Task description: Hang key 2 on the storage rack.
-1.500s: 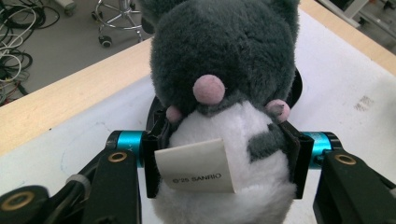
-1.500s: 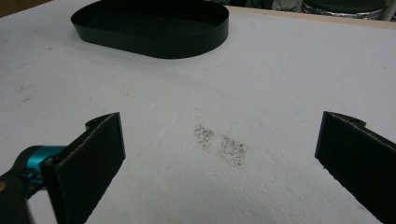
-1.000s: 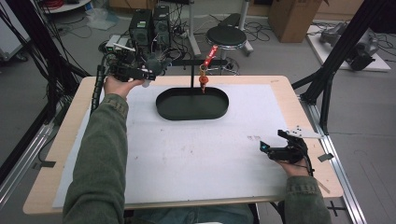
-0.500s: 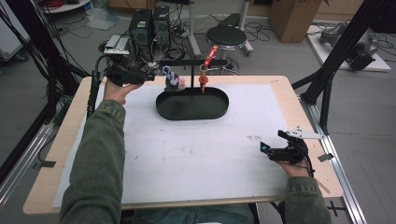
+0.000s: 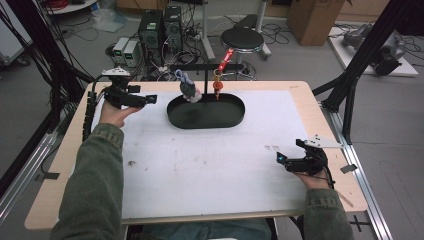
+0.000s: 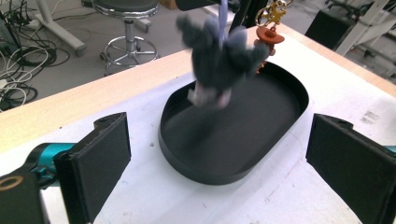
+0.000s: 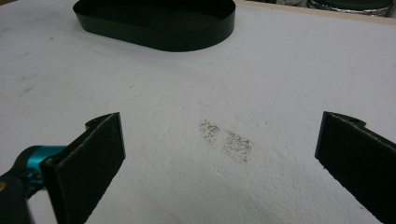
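A grey plush toy hangs by a pale cord from the crossbar of a black stand, over the left end of a black oval tray. In the left gripper view the plush toy is blurred with motion. An orange charm on a red strap hangs beside it, as does the orange charm in the left gripper view. My left gripper is open and empty, left of the tray, jaws pointing at it. My right gripper rests open and empty at the table's near right; the tray lies far ahead of it.
A white mat covers most of the wooden table. A dark smudge marks the mat between my right jaws. Behind the table stand a stool, computer cases and loose cables.
My left gripper has drawn back leftward from the stand and stands open. The grey plush toy, earlier at the gripper, now hangs free from the crossbar. The right gripper has not moved.
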`<state>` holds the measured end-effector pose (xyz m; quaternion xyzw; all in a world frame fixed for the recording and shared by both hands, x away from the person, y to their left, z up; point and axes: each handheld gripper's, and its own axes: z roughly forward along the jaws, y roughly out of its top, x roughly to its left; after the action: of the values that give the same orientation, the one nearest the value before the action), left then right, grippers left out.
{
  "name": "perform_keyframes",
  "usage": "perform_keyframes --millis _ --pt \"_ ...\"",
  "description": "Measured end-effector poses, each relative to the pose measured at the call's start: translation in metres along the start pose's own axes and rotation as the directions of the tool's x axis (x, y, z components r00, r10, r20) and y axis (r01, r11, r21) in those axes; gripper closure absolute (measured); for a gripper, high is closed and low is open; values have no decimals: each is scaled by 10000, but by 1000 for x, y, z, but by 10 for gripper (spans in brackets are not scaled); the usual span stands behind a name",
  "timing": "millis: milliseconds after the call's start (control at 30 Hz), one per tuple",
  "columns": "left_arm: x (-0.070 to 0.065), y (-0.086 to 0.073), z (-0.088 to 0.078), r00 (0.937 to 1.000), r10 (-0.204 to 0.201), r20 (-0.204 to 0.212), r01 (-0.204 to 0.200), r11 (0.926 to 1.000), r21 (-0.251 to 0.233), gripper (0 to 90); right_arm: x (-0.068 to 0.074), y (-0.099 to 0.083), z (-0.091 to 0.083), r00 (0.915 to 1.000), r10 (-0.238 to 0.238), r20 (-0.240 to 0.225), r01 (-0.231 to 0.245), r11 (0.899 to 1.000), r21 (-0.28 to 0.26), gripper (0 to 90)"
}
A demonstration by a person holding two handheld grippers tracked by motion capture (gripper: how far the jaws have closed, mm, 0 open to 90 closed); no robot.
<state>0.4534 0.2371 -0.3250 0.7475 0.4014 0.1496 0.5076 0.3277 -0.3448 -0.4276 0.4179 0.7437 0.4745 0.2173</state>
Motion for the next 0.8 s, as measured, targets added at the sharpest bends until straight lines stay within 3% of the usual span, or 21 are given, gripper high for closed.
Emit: perform_keyframes --millis 300,500,800 --pt "-7 -13 -13 9995 308 54 -308 9995 -67 70 2 1 6 9998 183 -87 -182 9997 190 5" --pt "-7 -17 -22 9996 294 -43 -295 9995 -135 70 2 0 5 9998 192 -63 -190 9995 244 5" --pt "-10 -47 -38 9998 134 -122 -136 9999 -106 70 3 0 7 9998 167 -60 -165 9993 331 5"
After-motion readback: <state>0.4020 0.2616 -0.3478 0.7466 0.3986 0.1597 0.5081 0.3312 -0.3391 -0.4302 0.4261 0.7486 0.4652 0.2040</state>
